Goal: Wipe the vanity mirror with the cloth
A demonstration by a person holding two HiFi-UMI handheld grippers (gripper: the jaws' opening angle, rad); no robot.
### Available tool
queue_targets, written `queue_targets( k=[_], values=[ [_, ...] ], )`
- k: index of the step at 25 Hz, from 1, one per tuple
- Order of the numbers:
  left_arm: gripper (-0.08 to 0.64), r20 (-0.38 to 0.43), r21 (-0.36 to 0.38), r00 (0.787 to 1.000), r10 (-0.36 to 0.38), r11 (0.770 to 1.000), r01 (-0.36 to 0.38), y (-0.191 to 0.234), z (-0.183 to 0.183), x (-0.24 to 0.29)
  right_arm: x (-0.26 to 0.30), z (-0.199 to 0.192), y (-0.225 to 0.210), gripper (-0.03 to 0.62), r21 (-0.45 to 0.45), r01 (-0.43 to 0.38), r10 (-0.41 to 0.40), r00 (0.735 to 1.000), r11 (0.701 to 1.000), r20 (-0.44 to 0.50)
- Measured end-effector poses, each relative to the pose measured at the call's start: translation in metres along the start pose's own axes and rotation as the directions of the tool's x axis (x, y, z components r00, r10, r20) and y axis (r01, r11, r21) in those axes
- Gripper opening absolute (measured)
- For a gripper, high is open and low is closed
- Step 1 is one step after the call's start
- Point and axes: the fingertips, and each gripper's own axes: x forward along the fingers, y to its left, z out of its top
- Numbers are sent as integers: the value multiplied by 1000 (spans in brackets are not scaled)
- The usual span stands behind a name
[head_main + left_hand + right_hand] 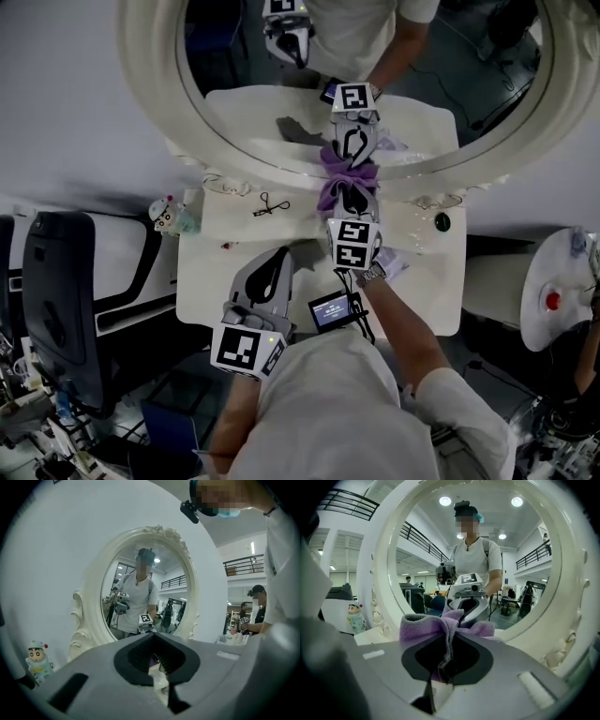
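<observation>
Right claw (451, 638) pinches the soft, limp purple cloth (419, 626) by a bunched fold, against the fragile vanity mirror (239, 66). Left claw (154, 641) is pressed together.

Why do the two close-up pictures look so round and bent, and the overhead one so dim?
Left gripper view: a wide-angle lens bows the mirror and darkens the corners. Right gripper view: same bulge; ceiling lights glare in the glass above the cloth. Head view: grey and dim throughout, seemingly underexposed.

Purple cloth (342, 173), cream-white mirror frame (155, 75); grey left gripper (281, 253) and right gripper (349, 189) carry black-and-white square markers (353, 242).
</observation>
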Motion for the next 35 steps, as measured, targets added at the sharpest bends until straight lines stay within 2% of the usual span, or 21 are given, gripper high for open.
queue_targets(
  k=[11,17,21,23,29,35],
  values=[
    [-1,18,11,996,-82,997,82,-26,5,15,-33,16,-75,51,59,137,-138,990,989,20],
    [-2,27,17,988,-149,989,149,-52,4,19,-63,33,-130,51,135,234,-245,967,963,71],
    [-1,45,21,981,-187,982,187,-65,7,19,-84,40,-148,49,146,268,-283,954,952,93],
    [-2,49,17,979,-199,980,198,-68,7,18,-95,42,-150,48,173,247,-269,956,954,119],
    [-1,58,-7,976,-209,978,210,-60,0,6,-144,50,-133,46,246,113,-173,956,963,238],
    [-2,60,-29,974,-219,975,221,-38,-9,-17,-183,38,-91,46,261,79,-143,961,962,237]
  ],
)
